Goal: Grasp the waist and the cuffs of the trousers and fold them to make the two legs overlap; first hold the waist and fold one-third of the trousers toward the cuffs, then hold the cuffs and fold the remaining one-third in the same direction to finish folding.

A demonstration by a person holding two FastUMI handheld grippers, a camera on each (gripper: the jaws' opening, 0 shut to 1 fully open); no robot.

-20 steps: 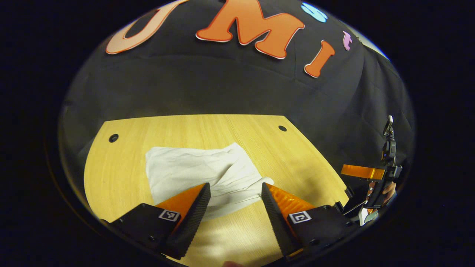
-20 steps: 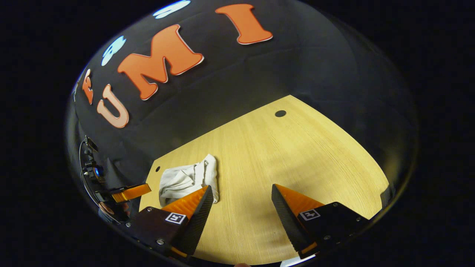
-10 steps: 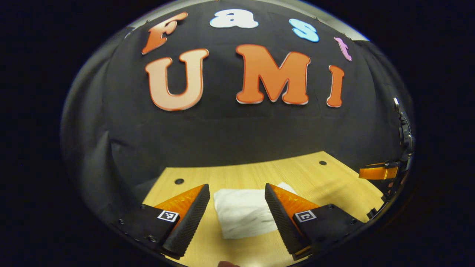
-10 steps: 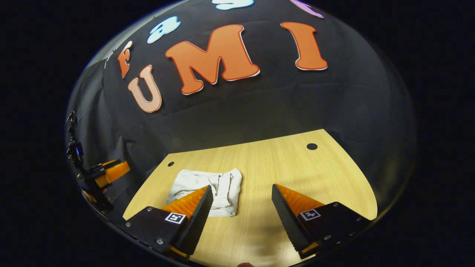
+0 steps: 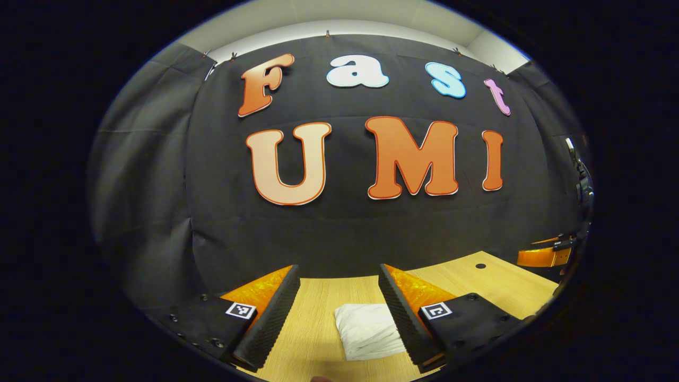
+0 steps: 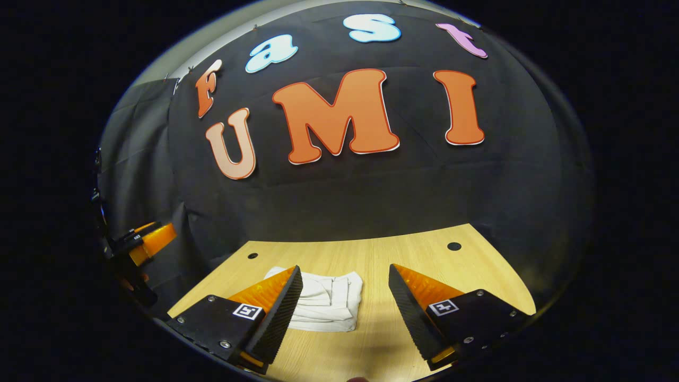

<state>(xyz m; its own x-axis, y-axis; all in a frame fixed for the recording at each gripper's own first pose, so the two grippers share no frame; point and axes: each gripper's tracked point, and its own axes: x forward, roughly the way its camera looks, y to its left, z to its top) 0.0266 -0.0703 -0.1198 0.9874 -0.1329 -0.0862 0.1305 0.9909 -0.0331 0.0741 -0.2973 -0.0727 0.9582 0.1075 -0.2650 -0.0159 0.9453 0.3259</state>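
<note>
You are working in a recording booth: black cloth wall point(image 5: 339, 233) behind a bare wooden desk point(image 6: 382, 254) with drilled holes.

Wooden table point(image 6: 424, 254) with holes before black cloth.

the trousers point(image 5: 368, 330) are white and lie folded into a small, compact bundle, flat on the light wooden table point(image 5: 493, 281), at the bottom centre of the left gripper view. in the right gripper view they sit in the lower middle of the frame, a little left of centre point(image 6: 329, 301), as a roughly rectangular stack with soft creases running across the top layer and a thicker, rounded folded edge along the right side. the layers rest one on another with their edges roughly aligned, and nothing presses on the cloth.
</note>
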